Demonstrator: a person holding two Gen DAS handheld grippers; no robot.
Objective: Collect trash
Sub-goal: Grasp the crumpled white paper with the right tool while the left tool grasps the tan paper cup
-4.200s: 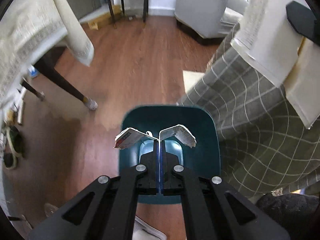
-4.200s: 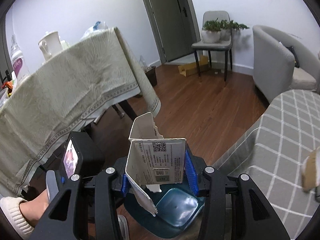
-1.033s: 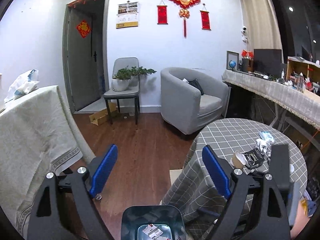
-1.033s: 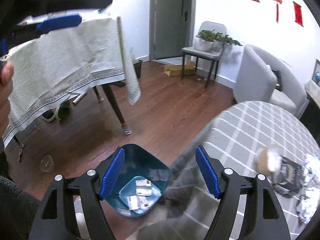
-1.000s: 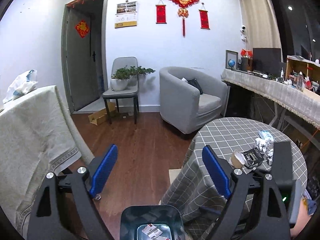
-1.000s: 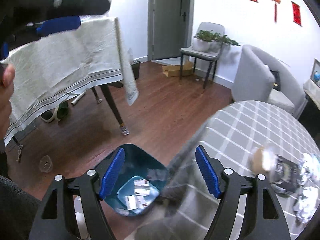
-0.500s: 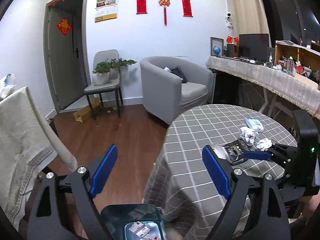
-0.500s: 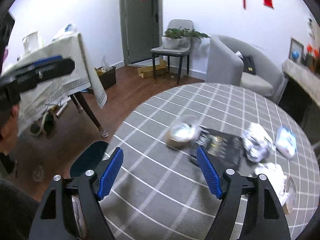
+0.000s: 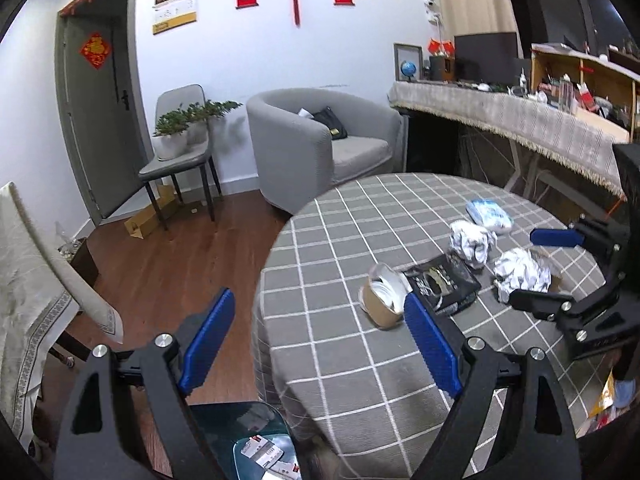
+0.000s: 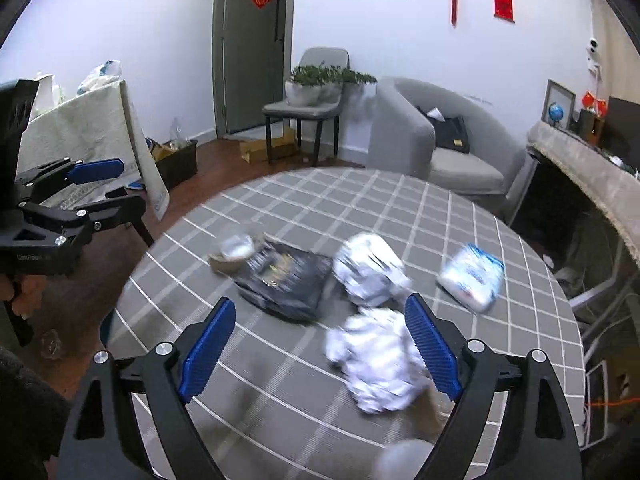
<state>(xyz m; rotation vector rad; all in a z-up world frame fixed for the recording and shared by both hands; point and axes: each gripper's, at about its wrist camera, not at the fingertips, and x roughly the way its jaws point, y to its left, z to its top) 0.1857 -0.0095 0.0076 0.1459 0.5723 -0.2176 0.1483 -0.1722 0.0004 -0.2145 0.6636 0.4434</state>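
Note:
Trash lies on the round table with the grey checked cloth [image 9: 344,360]: a tipped paper cup [image 9: 382,296], a black packet [image 9: 442,282], two crumpled white paper balls [image 9: 470,240] [image 9: 520,272] and a blue-white tissue pack [image 9: 488,212]. My left gripper [image 9: 320,344] is open and empty, at the table's left edge. My right gripper [image 10: 316,354] is open and empty, above the near paper ball [image 10: 380,364], with the black packet [image 10: 286,276] and second ball [image 10: 368,268] beyond. The teal bin [image 9: 256,446] with paper scraps stands on the floor below the left gripper.
A grey armchair [image 9: 320,144], a chair with a potted plant [image 9: 180,148] and a door stand behind. A cloth-covered table [image 9: 28,292] is at left, a long cluttered counter [image 9: 520,120] at right. Wooden floor lies between.
Both grippers dropped their paper scraps in the bin and opened. Both then swung up and right from the bin to the round table; the right one moved in over the trash.

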